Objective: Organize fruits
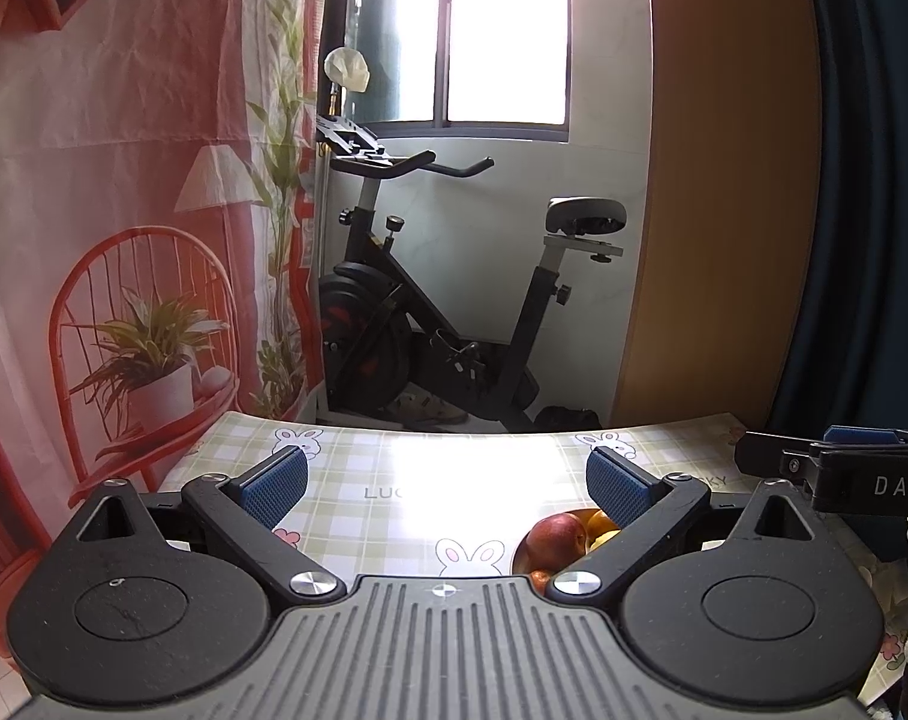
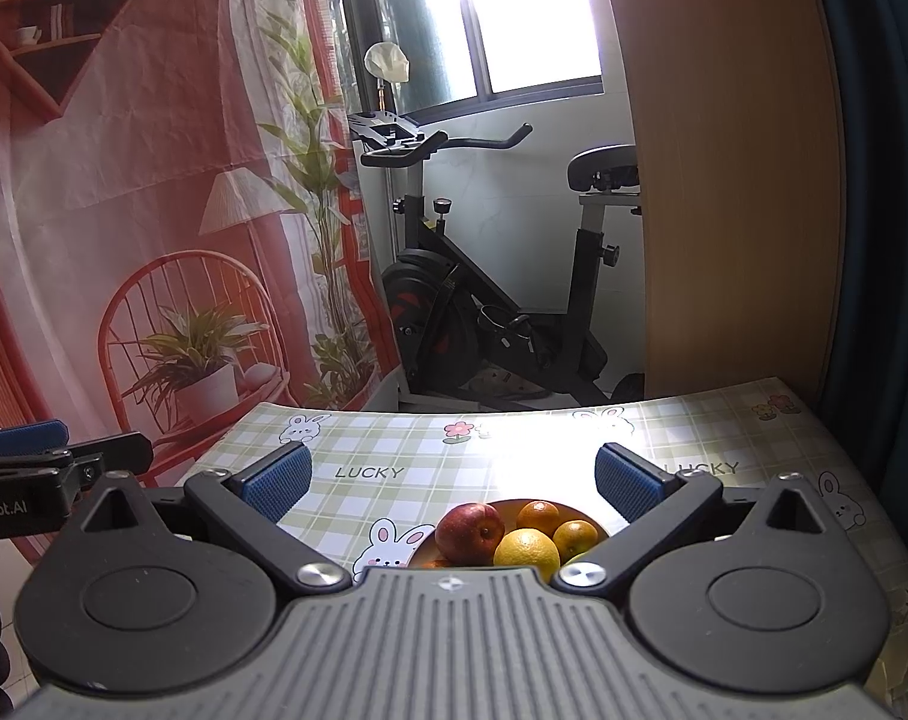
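Low in the right wrist view, the right gripper (image 2: 454, 480) hangs spread wide, empty, touching nothing; same for the left gripper (image 1: 448, 480) in its own view. Under both runs a table (image 2: 394, 450) in a checked bunny cloth, an exercise bike (image 2: 490, 300) and bright window (image 2: 514, 18) beyond. Bottom centre, a bowl (image 2: 598, 525) holds a red apple (image 2: 469, 531), oranges (image 2: 538, 516) and a yellow lemon (image 2: 526, 552), piled touching
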A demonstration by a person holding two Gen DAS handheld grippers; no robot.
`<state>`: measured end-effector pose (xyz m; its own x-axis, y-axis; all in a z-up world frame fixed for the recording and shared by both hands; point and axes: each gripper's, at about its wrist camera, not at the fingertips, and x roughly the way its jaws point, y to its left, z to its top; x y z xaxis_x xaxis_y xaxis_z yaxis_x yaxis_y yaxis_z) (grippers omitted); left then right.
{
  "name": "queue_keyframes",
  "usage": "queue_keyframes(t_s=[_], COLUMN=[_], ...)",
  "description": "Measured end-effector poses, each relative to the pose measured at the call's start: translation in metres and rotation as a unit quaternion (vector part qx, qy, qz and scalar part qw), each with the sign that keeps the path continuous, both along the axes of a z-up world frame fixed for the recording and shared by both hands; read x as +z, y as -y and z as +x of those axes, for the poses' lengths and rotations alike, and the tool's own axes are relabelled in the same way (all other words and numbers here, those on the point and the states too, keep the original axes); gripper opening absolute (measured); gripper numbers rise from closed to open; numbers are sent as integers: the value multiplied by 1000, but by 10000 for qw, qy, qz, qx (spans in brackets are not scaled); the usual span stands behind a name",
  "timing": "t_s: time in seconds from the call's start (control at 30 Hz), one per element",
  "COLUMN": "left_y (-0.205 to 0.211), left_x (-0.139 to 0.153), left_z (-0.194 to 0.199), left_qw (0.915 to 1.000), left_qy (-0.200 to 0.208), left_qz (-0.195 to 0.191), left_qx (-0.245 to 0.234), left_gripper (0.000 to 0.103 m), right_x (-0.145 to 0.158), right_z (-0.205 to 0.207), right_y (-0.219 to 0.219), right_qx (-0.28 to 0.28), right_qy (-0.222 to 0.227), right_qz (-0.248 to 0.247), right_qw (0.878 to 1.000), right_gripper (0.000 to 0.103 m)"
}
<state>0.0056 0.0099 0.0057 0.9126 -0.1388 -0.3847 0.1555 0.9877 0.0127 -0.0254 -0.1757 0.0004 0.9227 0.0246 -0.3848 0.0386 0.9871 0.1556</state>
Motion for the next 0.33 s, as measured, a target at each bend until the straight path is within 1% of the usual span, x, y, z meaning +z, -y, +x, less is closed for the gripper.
queue_keyframes(t_s=[0.33], left_y=[-1], left_x=[0], left_z=[2], left_qw=[10000], left_qy=[-47], left_qz=[-61], left_qx=[-22], left_gripper=[101], right_x=[1], right_z=[-1], right_y=[0], right_qx=[4], right_qy=[4], right_qz=[-3], right_qw=[10000], right_gripper=[102])
